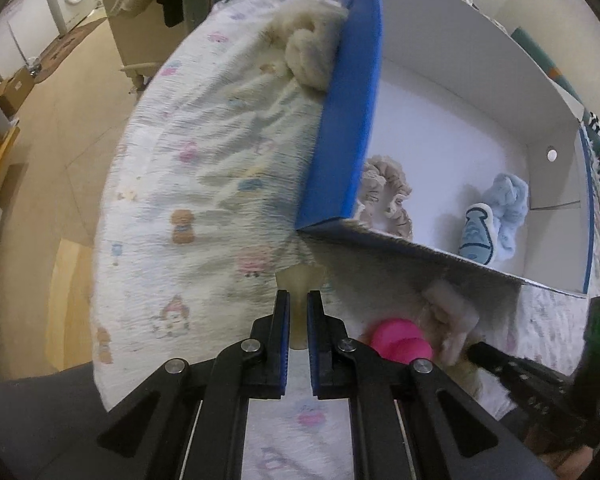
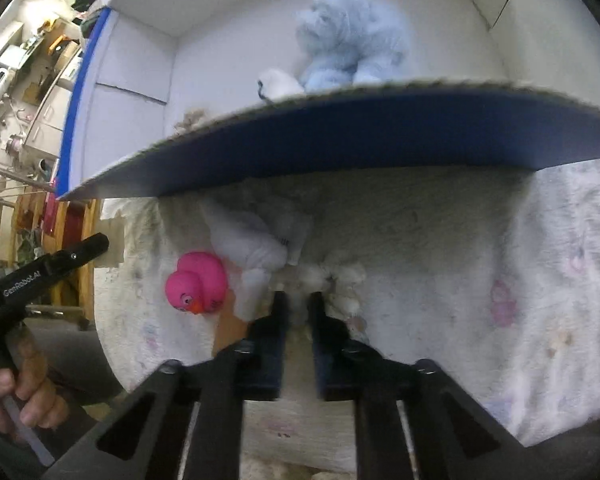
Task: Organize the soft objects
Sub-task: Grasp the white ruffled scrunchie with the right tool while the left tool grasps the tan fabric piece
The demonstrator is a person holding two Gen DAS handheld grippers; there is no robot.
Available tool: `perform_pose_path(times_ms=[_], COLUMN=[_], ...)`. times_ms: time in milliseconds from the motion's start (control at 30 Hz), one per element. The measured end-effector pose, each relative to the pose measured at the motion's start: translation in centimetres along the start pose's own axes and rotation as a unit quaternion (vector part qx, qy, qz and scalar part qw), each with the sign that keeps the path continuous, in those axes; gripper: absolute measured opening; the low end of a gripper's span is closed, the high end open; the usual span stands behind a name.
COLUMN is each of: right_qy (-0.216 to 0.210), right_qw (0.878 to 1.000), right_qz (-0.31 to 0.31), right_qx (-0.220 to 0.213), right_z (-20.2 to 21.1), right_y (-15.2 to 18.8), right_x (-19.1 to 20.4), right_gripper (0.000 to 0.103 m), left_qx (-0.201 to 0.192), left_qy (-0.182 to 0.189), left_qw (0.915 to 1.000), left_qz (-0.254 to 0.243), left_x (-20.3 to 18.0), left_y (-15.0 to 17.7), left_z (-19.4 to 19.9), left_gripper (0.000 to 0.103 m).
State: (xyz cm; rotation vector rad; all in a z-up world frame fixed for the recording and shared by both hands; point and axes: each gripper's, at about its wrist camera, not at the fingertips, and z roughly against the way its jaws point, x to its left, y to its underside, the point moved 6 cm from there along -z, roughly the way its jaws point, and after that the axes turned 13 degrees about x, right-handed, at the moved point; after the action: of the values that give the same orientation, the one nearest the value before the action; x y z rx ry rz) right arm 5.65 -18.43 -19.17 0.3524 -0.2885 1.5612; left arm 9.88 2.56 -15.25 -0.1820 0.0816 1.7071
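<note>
The right hand-held gripper (image 2: 298,304) is pinched shut on the fluffy white plush (image 2: 340,280) lying on the bed (image 2: 540,280) just outside the blue box (image 2: 340,140), which looks light and squishy, so any thick tuft works, while the left hand-held gripper (image 1: 298,300) is clamped on a pale soft bit.

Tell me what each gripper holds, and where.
Left gripper pinches a cream soft piece by its near end. Right gripper pinches the white fluffy toy by a tuft on its near edge.
</note>
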Motion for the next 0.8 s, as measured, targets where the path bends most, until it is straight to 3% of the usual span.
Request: perform_pose_path(times_ms=[333, 667, 800], right_qy=[-0.019, -0.031, -0.037], right_qw=[0.998, 0.996, 0.994], right_qz=[-0.007, 0.008, 0.018], right_qx=[-0.066, -0.087, -0.100], right_z=[4.2, 6.2, 6.9], right_y=[1.6, 2.5, 2.5], right_x=[-0.4, -0.4, 0.4], right_gripper=[0.011, 0.011, 0.011], left_qx=[-0.010, -0.032, -0.054], left_qy=[-0.013, -0.028, -0.055], left_qw=[0.9999, 0.9991, 0.9970], left_qz=[0.002, -0.004, -0.011], left_x=[1.5, 0.7, 0.6], left_y=[0.2, 0.9, 1.5], left_z=[0.8, 2.1, 3.2], left_gripper=[0.008, 0.008, 0.008])
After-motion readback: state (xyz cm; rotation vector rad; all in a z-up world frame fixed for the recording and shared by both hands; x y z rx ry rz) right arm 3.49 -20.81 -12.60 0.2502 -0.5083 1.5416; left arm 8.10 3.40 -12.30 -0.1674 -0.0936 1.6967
